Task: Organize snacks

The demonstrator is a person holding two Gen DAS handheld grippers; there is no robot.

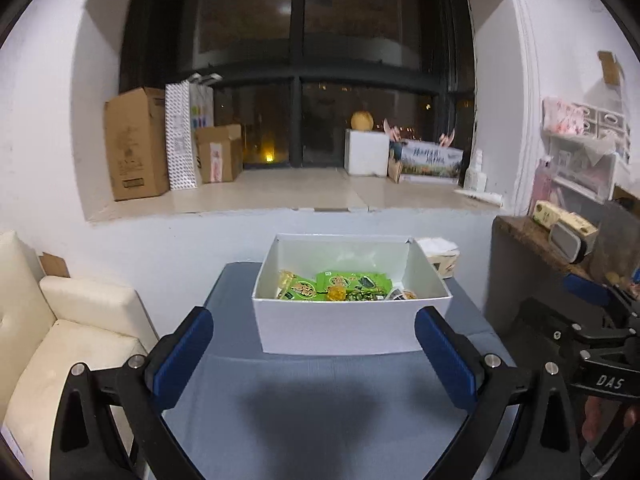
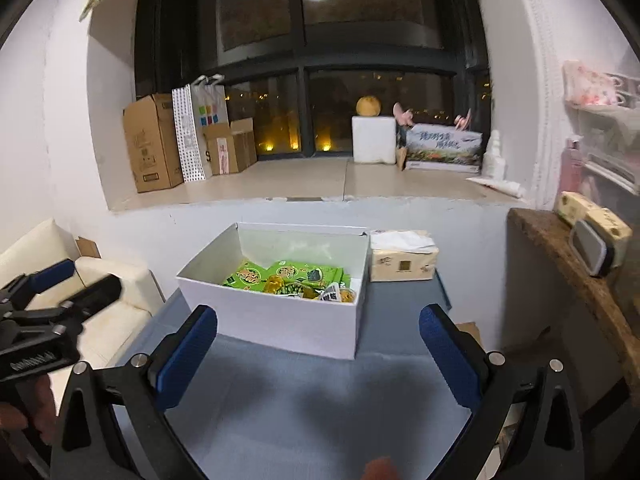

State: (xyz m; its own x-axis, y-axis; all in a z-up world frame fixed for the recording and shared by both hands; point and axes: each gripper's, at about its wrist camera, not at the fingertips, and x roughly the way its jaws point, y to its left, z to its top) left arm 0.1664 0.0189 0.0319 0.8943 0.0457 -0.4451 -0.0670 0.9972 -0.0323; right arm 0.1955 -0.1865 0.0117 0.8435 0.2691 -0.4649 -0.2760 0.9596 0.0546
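A white open box (image 1: 340,328) stands on the grey-blue table (image 1: 320,400). It holds several green snack packets (image 1: 344,284) and yellow-wrapped sweets. The box also shows in the right wrist view (image 2: 280,320), with the snacks (image 2: 288,276) inside. My left gripper (image 1: 314,352) is open and empty, just short of the box's near wall. My right gripper (image 2: 318,354) is open and empty, in front of the box's near right corner. Each gripper shows at the edge of the other's view.
A tissue pack (image 2: 402,258) lies behind the box on the right. A cream sofa (image 1: 60,340) stands left of the table. A wooden shelf (image 2: 568,276) is on the right. Cardboard boxes (image 1: 136,144) and bags sit on the window ledge.
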